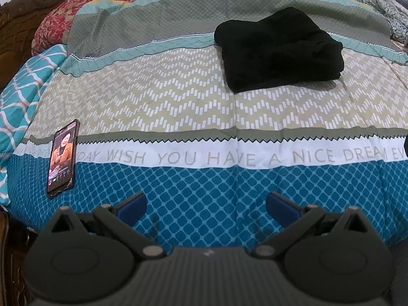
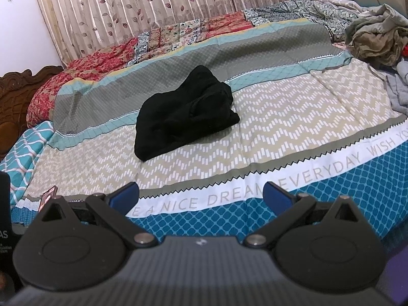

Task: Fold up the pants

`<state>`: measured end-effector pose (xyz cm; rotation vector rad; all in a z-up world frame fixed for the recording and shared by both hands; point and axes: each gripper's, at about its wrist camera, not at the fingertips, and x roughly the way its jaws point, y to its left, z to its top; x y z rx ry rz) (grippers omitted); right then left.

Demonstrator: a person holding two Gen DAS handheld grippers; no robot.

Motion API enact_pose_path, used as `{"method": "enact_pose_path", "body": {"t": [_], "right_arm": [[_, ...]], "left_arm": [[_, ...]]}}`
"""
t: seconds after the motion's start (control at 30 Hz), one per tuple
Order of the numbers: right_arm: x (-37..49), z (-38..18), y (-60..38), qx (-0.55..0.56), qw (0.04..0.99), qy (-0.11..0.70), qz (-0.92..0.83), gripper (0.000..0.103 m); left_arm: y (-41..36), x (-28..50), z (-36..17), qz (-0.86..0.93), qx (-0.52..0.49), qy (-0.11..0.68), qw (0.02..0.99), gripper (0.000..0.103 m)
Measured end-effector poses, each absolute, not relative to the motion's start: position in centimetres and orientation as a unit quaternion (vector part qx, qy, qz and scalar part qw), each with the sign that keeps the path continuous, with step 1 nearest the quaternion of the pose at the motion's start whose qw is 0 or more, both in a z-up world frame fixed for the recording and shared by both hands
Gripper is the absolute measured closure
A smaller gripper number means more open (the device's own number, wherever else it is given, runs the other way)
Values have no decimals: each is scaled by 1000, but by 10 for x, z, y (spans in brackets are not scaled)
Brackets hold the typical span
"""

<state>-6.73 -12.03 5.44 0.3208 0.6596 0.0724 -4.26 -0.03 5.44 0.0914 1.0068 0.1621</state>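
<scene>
On the bed cover (image 1: 178, 107), the black pants (image 1: 278, 48) are lying folded in a bundle. I am holding my left gripper (image 1: 206, 204) and right gripper (image 2: 201, 193) spread wide, well apart from them. Beside the left gripper, a phone (image 1: 62, 158) is glowing.

Patterned bedspread (image 1: 193, 107) bears black pants (image 1: 279, 51) (folded) and phone (image 1: 62, 158).

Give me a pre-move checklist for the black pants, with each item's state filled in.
1. Left gripper open and empty: ok.
2. Right gripper open and empty: ok.
3. Black pants in view of both cameras: ok.
4. Pants already a compact bundle on the bedspread: ok; neatness of the fold: cannot tell.
5. Phone apart from the pants, at the bedspread's left edge: ok.
6. Loose clothes pile apart from the pants: ok.
</scene>
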Motion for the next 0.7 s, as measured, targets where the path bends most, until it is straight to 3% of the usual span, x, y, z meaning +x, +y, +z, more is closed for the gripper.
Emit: {"method": "enact_pose_path", "body": {"t": [0.7], "right_arm": [[-66, 44, -121, 167, 924, 342, 35, 0]], "left_arm": [[-1, -43, 39, 72, 46, 508, 857, 0]]}}
